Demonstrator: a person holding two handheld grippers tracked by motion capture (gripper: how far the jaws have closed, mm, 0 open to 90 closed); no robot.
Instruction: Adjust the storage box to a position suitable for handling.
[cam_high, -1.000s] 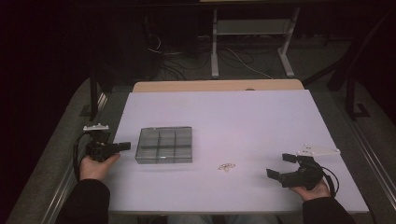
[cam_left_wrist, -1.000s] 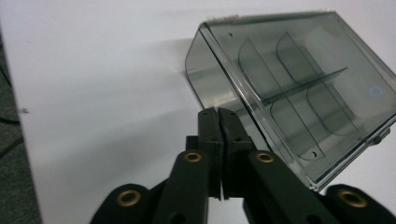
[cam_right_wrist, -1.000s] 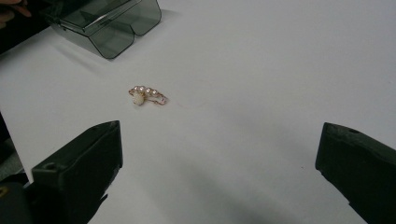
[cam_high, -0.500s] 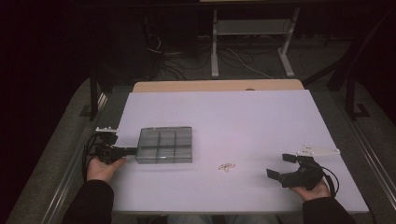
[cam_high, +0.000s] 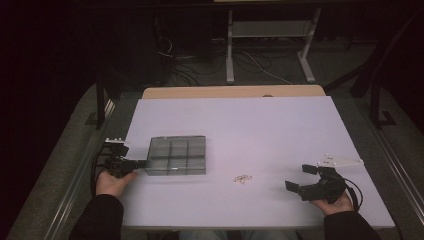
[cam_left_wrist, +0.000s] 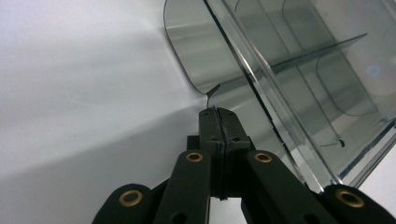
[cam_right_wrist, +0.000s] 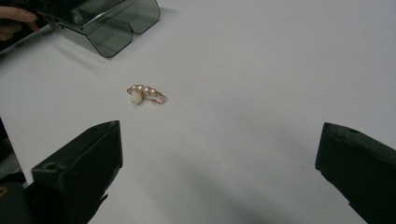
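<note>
Left gripper (cam_high: 141, 162): jaws clenched at the clear box's (cam_high: 176, 155) edge.
Right gripper (cam_high: 297, 181): spread wide, empty.
Left to do: bracelet (cam_high: 243, 178) lies outside the box.

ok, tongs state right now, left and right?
Left tongs: closed, tips at the edge of the clear organizer box, nothing visibly held.
Right tongs: open, empty.

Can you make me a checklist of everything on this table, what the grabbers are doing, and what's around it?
Surface: white table, bare apart from two things.
Job's things: smoky clear box with compartments; small beaded bracelet lying apart from it.
Clutter: nothing seen.
Grippers: left hand-held gripper shut, its tip at the box's left edge; right hand-held gripper open, resting away from the bracelet.
Cables: one trails from each gripper; loose cords on the floor.
Surroundings: dark room, white stand legs behind the table.
</note>
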